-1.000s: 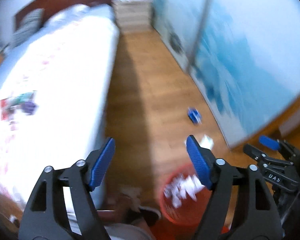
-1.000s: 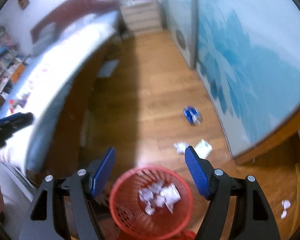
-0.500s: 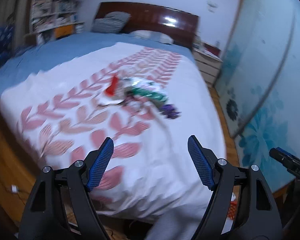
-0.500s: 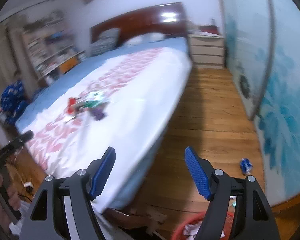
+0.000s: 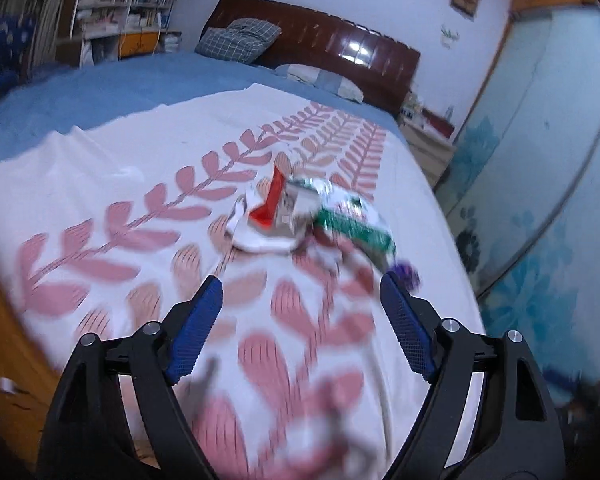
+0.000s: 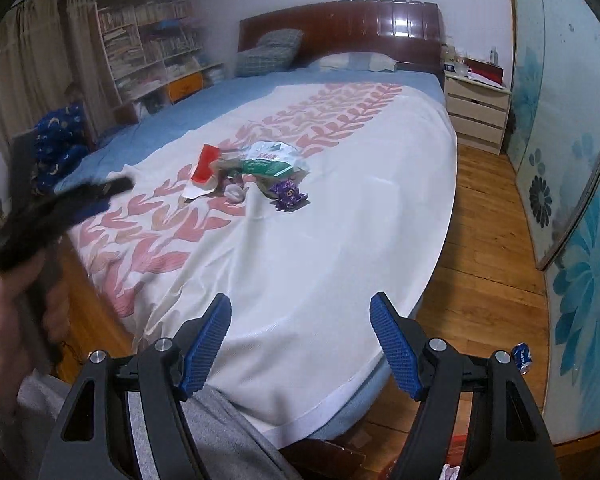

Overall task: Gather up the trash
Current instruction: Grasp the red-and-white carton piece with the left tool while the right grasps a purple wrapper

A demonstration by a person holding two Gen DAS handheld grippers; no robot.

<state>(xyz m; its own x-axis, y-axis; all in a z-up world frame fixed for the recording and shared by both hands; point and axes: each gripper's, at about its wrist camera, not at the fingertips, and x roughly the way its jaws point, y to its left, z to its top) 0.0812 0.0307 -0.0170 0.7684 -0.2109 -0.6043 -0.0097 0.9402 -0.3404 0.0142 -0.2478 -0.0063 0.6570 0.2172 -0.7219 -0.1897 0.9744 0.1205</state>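
A pile of trash lies in the middle of the bed: a red and white packet (image 5: 269, 205), a green and white bag (image 5: 354, 219) and a purple wrapper (image 5: 405, 271). The same pile shows in the right wrist view, with the red packet (image 6: 206, 167), the green bag (image 6: 269, 161) and the purple wrapper (image 6: 289, 196). My left gripper (image 5: 300, 300) is open and empty, low over the bedspread just short of the pile. My right gripper (image 6: 300, 316) is open and empty above the foot of the bed. A blue can (image 6: 522, 356) lies on the floor.
The bed (image 6: 340, 240) has a white spread with pink leaves and a dark headboard (image 6: 340, 28). A nightstand (image 6: 478, 112) stands at the far right. Bookshelves (image 6: 148, 48) line the left wall. A blue flowered wardrobe (image 6: 580, 200) runs along the right. A red basket rim (image 6: 456, 460) shows at the bottom.
Both grippers have swung up from the red basket and the floor to face the bed. The left gripper has moved closer to the trash pile. Both stay open.
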